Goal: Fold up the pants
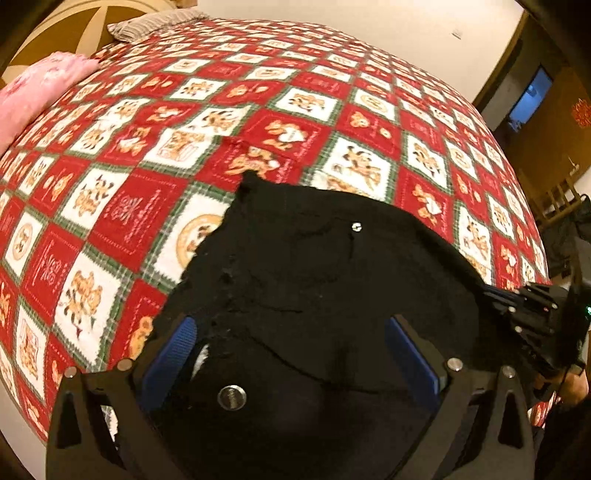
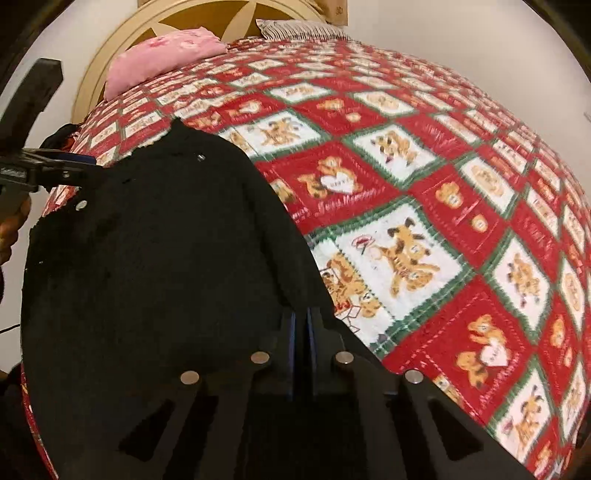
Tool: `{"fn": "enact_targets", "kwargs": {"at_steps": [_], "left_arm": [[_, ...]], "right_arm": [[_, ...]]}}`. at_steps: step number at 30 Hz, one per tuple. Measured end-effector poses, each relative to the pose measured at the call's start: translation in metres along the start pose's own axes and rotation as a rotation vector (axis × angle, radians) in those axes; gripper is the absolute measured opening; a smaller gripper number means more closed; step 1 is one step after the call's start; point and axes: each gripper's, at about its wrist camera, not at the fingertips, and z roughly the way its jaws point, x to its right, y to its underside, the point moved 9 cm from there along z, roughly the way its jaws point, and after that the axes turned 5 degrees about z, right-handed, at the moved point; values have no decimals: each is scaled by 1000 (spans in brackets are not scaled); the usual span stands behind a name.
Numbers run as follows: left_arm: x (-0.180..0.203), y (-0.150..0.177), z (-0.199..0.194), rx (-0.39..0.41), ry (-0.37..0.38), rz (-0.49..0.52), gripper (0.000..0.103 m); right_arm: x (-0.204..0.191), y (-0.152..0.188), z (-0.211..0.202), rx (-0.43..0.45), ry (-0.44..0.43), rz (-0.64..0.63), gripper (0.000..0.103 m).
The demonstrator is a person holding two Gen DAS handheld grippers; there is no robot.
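The black pants (image 1: 306, 266) lie bunched on the red and white patchwork bedspread (image 1: 184, 122), with a small metal button (image 1: 356, 226) showing. My left gripper (image 1: 291, 347) is open, its blue-padded fingers (image 1: 177, 347) spread on either side of the black cloth. In the right wrist view the pants (image 2: 155, 251) fill the lower left. My right gripper (image 2: 303, 332) is shut on the pants' edge, pads pressed together. The right gripper also shows in the left wrist view (image 1: 506, 299) at the cloth's right edge. The left gripper shows in the right wrist view (image 2: 79, 164) at the left.
A pink pillow (image 2: 162, 59) and a striped grey pillow (image 2: 303, 29) lie at the head of the bed by a round gold headboard (image 2: 184, 14). White wall surrounds the bed. A dark doorway and furniture (image 1: 535, 103) stand at the right.
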Motion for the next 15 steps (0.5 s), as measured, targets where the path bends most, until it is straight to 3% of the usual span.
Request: {"fn": "enact_targets", "kwargs": {"at_steps": [4, 8, 12, 15], "left_arm": [[-7, 2, -16, 33, -6, -13, 103], [-4, 7, -25, 46, 2, 0, 103], [7, 11, -39, 60, 47, -10, 103], [19, 12, -52, 64, 83, -22, 103]], "right_arm": [[-27, -1, -45, 98, 16, -41, 4], [-70, 24, -85, 154, 36, -118, 4], [-112, 65, -99, 191, 119, -204, 4], [-145, 93, -94, 207, 200, -336, 4]]}}
